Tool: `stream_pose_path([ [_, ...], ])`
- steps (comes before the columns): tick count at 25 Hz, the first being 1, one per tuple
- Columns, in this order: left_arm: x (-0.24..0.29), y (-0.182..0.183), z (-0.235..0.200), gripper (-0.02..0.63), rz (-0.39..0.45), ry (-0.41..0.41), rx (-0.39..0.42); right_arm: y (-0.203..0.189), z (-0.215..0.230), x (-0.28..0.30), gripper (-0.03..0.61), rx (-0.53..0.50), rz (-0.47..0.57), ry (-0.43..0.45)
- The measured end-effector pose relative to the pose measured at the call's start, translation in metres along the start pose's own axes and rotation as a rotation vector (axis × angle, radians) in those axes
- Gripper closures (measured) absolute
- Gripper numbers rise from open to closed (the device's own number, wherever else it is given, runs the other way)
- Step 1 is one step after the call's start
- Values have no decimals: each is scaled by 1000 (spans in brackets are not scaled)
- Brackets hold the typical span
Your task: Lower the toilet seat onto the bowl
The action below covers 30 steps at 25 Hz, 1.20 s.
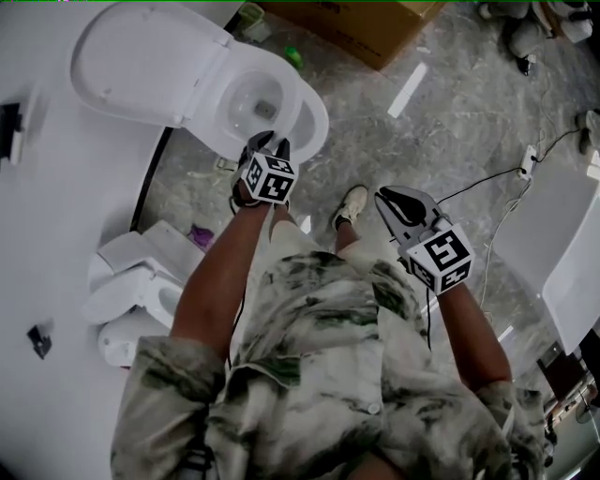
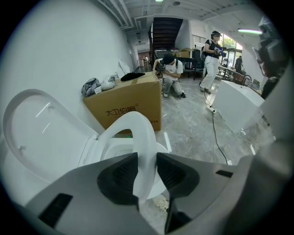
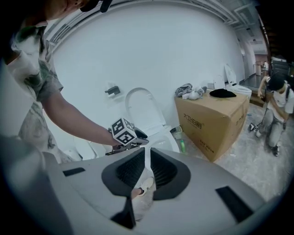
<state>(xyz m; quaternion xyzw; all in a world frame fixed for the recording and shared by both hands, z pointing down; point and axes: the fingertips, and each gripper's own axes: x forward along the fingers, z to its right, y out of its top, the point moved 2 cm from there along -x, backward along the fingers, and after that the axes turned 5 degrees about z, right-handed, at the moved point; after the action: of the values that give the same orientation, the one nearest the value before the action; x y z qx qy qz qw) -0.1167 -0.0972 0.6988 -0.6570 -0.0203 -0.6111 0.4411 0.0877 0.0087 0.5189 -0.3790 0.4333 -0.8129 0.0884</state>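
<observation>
The white toilet stands against the wall with its lid [image 1: 141, 61] [image 2: 41, 133] [image 3: 140, 108] raised. The toilet seat [image 1: 307, 117] [image 2: 138, 133] is a white ring tilted up over the bowl [image 1: 253, 103]. My left gripper [image 1: 270, 142] [image 2: 147, 172] is at the seat's front edge, shut on the rim, which fills the gap between its dark pads. In the right gripper view, the left gripper's marker cube [image 3: 123, 132] shows in front of the toilet. My right gripper [image 1: 384, 195] [image 3: 148, 160] hangs away from the toilet over the floor, its jaws a narrow gap apart with nothing between them.
A cardboard box [image 1: 361, 23] [image 2: 128, 103] [image 3: 211, 121] stands right beside the toilet. More white toilet parts [image 1: 131, 291] sit by the wall at the left. A cable [image 1: 497, 225] and power strip [image 1: 527, 161] lie on the marble floor. A white fixture [image 1: 562, 253] is at the right. Two people [image 2: 170, 73] are farther off.
</observation>
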Motion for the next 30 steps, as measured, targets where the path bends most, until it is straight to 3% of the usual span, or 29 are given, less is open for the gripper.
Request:
stream_pose_path([
  [30,78,-39,55,474,-101,-58,3,-44,26,45,521,41,-79,46],
])
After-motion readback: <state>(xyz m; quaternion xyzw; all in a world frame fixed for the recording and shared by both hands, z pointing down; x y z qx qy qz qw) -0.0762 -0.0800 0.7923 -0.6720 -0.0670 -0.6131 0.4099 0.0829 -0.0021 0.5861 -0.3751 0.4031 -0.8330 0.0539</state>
